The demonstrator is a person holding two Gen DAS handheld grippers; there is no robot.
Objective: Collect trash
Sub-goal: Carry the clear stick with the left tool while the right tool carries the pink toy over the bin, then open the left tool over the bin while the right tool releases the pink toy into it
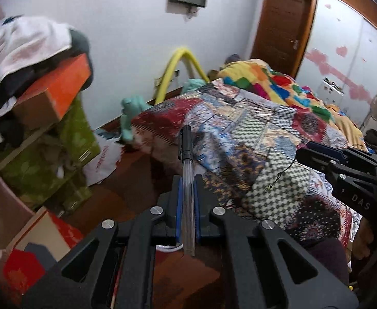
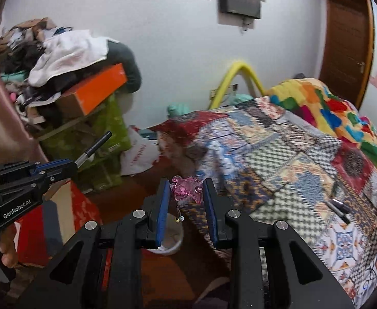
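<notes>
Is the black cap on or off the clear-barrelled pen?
On. The black cap sits over the tip of the clear-barrelled pen clamped in the left claw.

Cluttered home bedroom: quilted bed (image 1: 252, 128), wardrobe (image 1: 348, 51).

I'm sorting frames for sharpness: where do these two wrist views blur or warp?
Left wrist view: the pen clamped in the left gripper is sharp, while the orange box and wall are motion-smeared; the door bows from the fisheye. Right wrist view: the pink trinket in the right gripper is fairly crisp; the patchwork blanket is smeared; corners vignette dark.
</notes>
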